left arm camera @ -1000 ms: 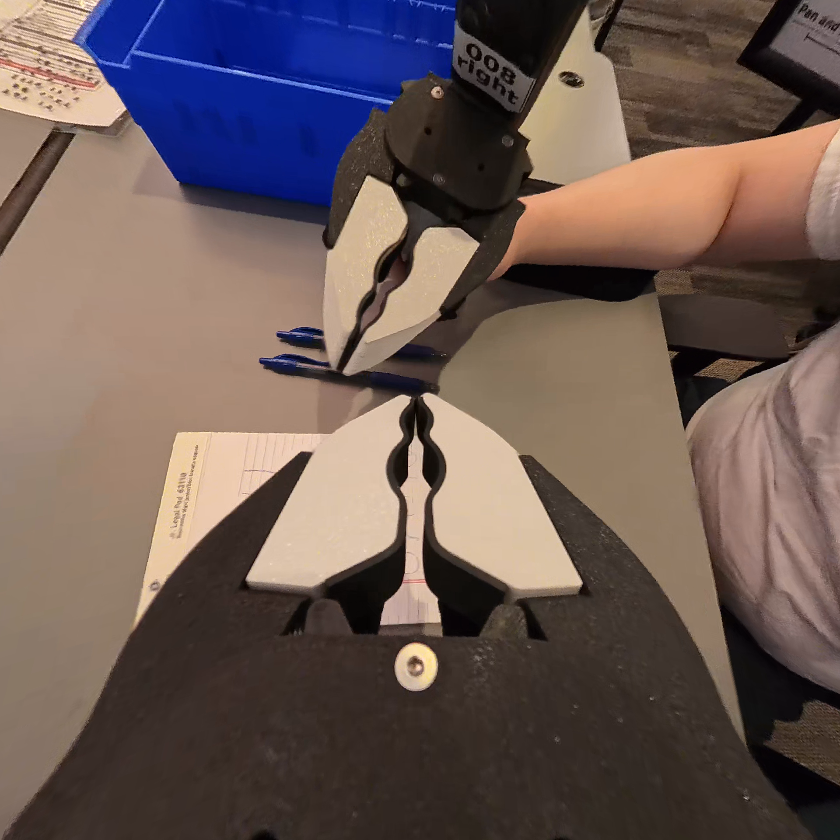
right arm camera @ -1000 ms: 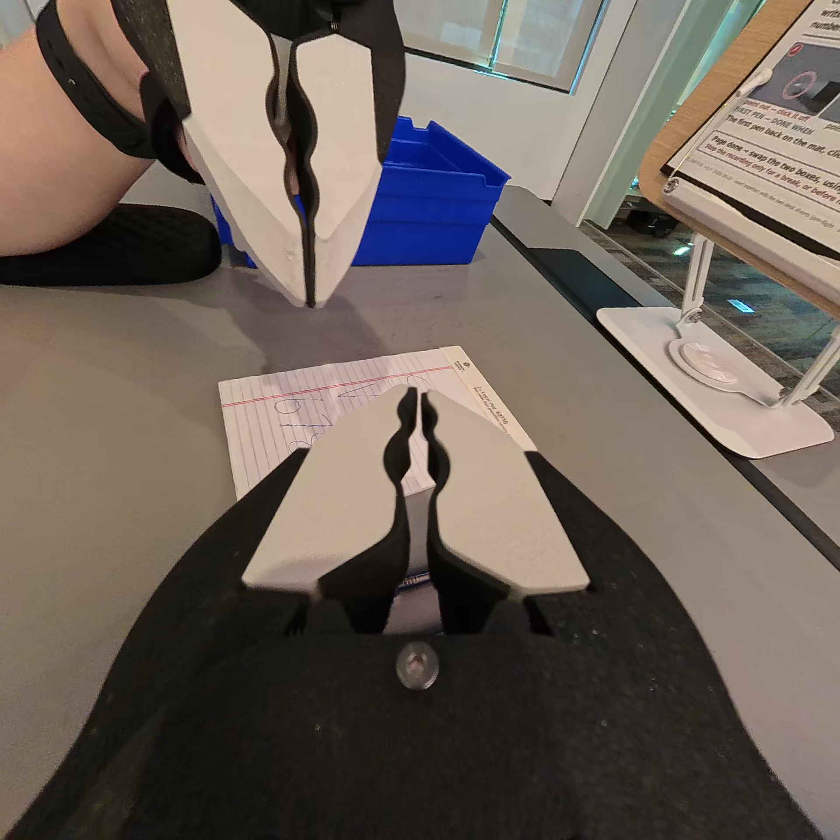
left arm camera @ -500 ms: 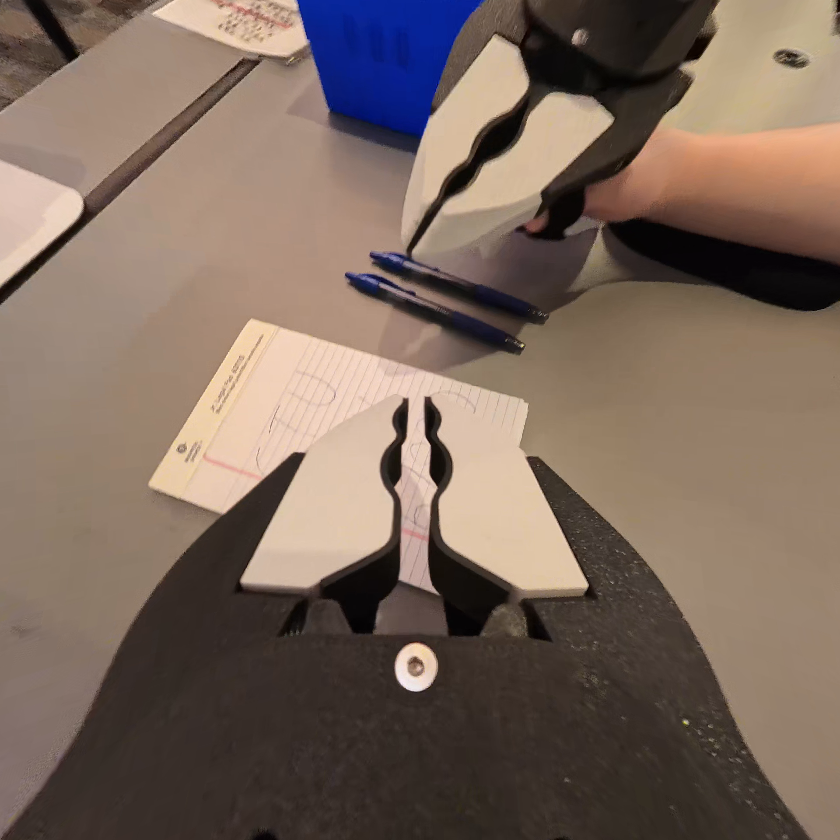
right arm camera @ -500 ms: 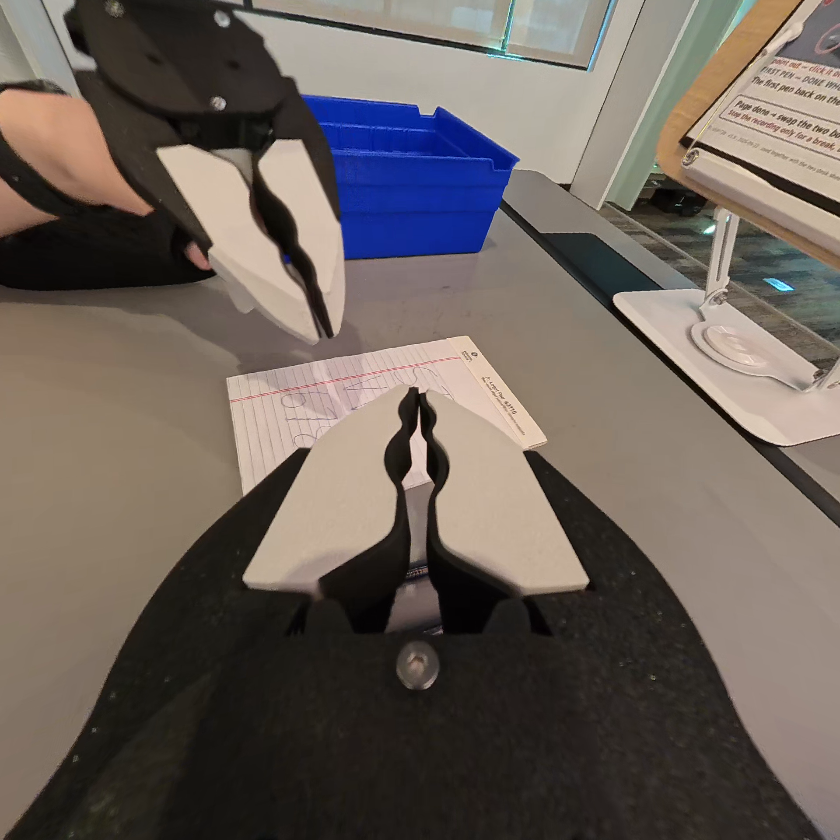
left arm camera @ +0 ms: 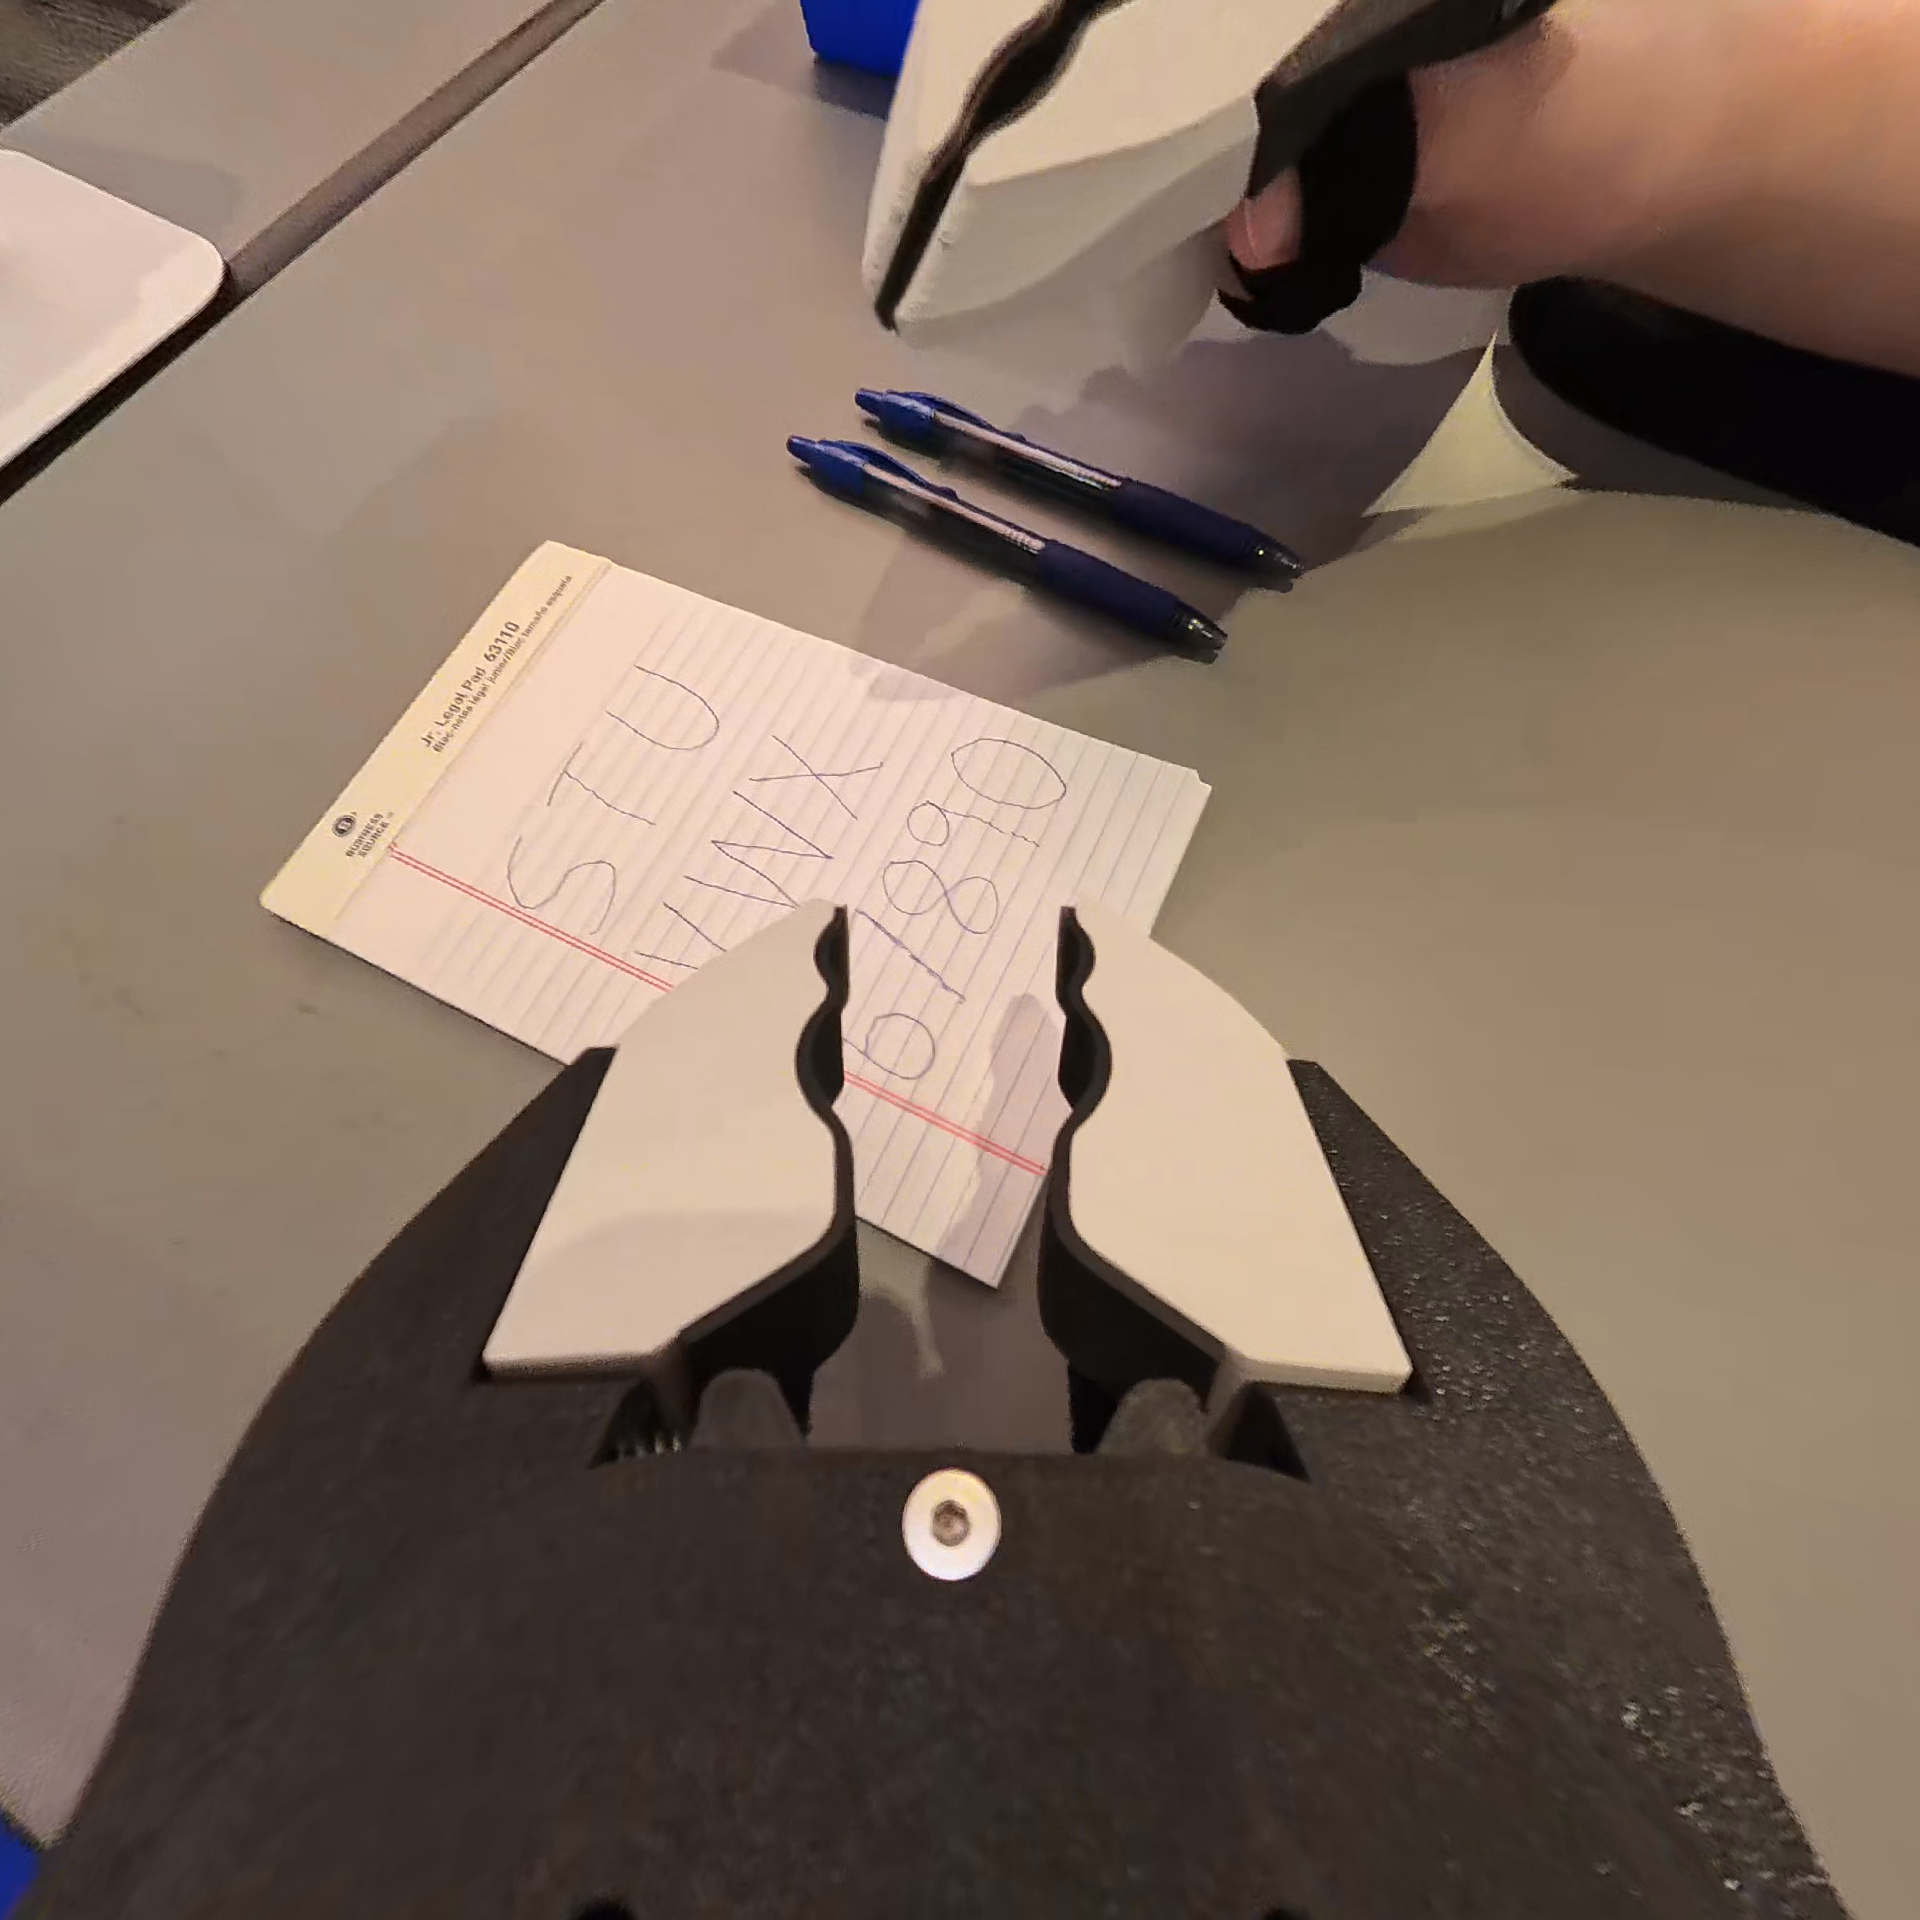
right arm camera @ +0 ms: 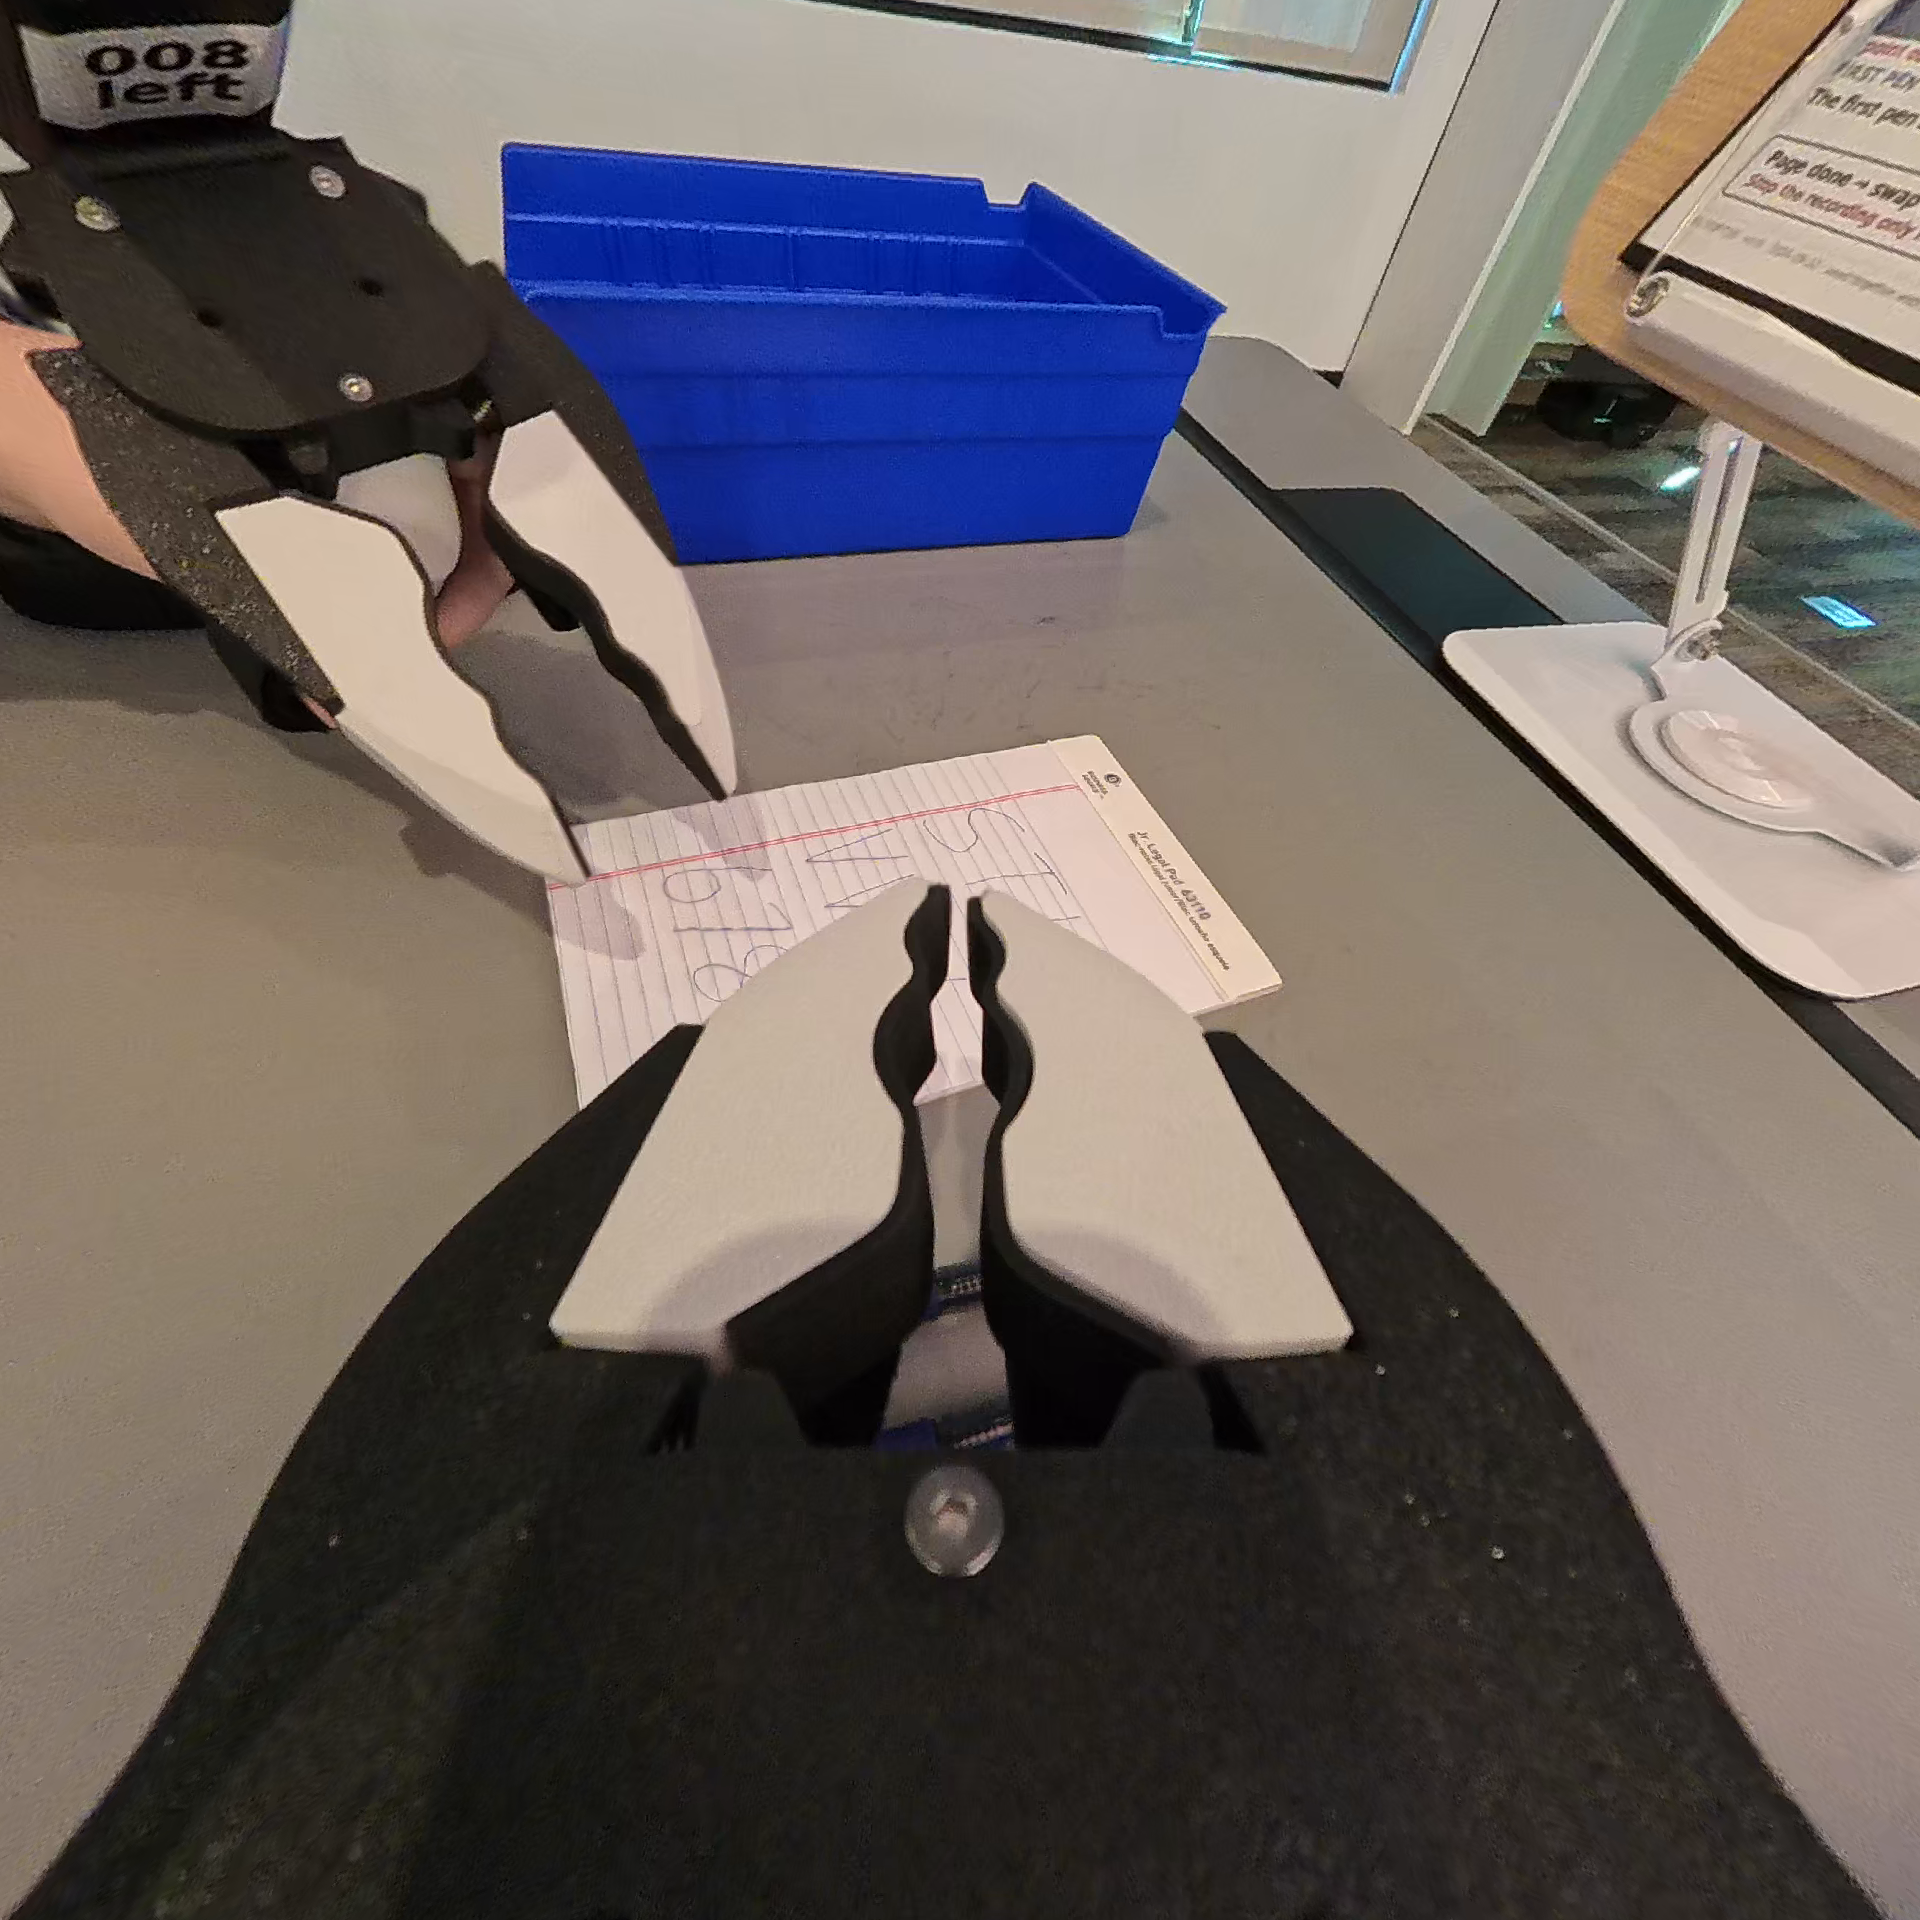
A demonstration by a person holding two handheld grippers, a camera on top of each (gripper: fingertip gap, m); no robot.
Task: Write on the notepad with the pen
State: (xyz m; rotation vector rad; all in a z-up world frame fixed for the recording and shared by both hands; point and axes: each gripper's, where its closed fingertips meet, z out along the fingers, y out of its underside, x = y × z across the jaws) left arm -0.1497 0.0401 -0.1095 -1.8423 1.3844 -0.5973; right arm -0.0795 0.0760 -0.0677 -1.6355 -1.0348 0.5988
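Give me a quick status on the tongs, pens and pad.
Left tongs open over notepad, empty. Right tongs shut, empty, above two blue pens on table. Nothing blocking.

Each wrist view looks forward and down from close above the table. They face each other, sharing the notepad between them.

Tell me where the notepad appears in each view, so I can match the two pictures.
Left wrist view: the notepad lies mid-frame, partly behind the left gripper.
Right wrist view: the notepad lies mid-frame, beyond the right gripper.
Shared landmark: its cream binding strip.
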